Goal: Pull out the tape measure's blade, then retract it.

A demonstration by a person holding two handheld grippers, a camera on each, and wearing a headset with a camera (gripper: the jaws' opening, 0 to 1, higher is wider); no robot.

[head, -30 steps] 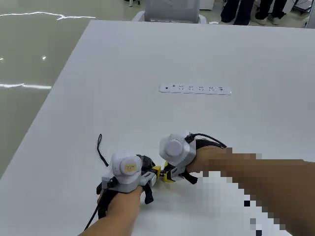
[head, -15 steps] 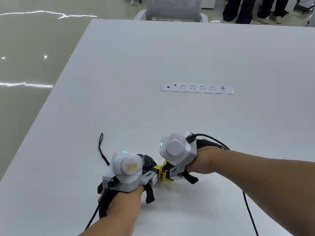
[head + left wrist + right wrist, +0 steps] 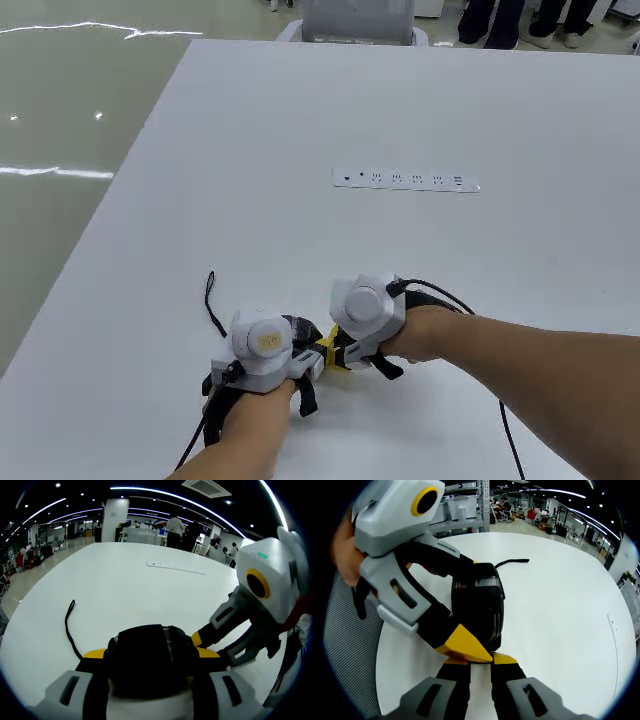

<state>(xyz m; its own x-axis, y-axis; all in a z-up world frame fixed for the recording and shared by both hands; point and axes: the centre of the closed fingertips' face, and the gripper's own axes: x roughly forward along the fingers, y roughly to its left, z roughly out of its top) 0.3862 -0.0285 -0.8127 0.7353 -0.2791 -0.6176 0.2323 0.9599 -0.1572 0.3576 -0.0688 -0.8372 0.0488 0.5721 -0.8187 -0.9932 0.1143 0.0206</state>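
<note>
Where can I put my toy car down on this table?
Lots of bare table lies between the power strip and the tape measure, and again beyond the strip to the far edge. The left side is free too, past the thin black strap. It is crowded at the near edge, where the left gripper and right gripper meet at the tape measure.

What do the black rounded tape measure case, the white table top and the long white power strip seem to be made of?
Black rounded tape measure case: probably plastic, matt with soft highlights. White table top: smooth laminate or coated board, faint sheen. Long white power strip: likely moulded plastic, evenly white.
</note>
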